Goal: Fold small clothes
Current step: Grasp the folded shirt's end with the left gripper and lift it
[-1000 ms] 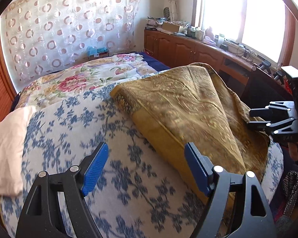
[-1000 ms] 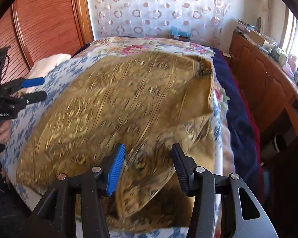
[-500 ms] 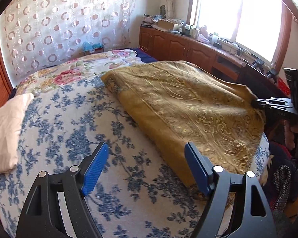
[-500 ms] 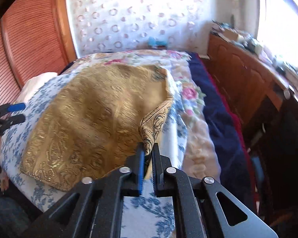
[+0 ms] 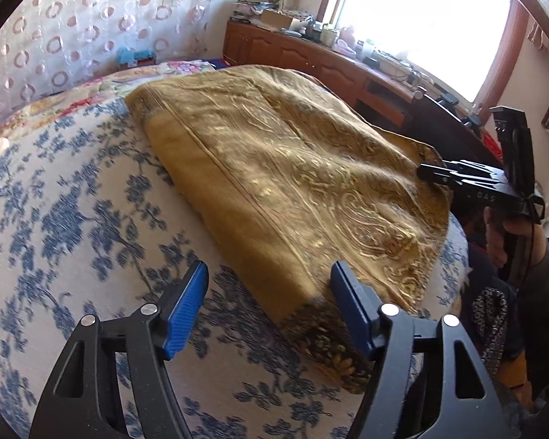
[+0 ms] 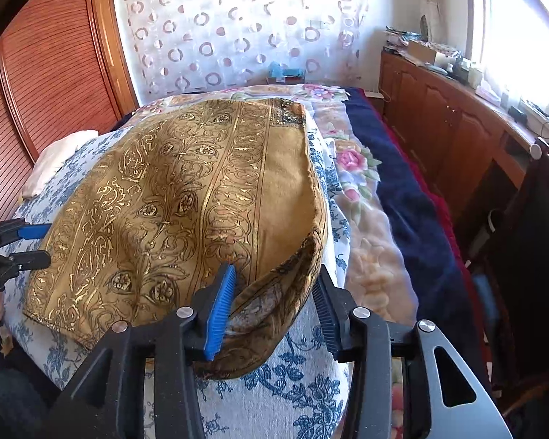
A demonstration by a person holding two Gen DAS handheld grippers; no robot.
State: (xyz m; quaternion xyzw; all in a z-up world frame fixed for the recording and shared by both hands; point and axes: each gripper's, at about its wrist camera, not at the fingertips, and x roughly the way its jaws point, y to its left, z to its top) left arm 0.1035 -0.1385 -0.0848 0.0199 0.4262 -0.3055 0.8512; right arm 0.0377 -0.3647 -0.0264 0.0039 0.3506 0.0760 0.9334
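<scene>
A gold patterned cloth (image 5: pixel 292 175) lies folded on the blue-flowered bed cover (image 5: pixel 73 219); it also shows in the right wrist view (image 6: pixel 172 212). My left gripper (image 5: pixel 269 305) is open, with the cloth's near dark-bordered corner (image 5: pixel 325 340) just inside its right finger. My right gripper (image 6: pixel 274 303) is open, and a curled-up corner of the cloth (image 6: pixel 274 292) lies between its fingers. The right gripper also shows in the left wrist view (image 5: pixel 435 175) at the cloth's far right edge. The left gripper shows in the right wrist view (image 6: pixel 33 243) at the cloth's left edge.
A white pillow (image 6: pixel 58 161) lies at the bed's left side. A pink flowered blanket (image 6: pixel 355 183) and a dark blue one (image 6: pixel 402 190) lie to the right of the cloth. Wooden cabinets (image 6: pixel 450 124) with clutter run under the window. A wooden headboard (image 6: pixel 47 80) stands at the left.
My right gripper was shut on the cloth's corner half a second ago; it is open now and the corner rests on the bed. The left gripper has moved closer to the cloth's near corner.
</scene>
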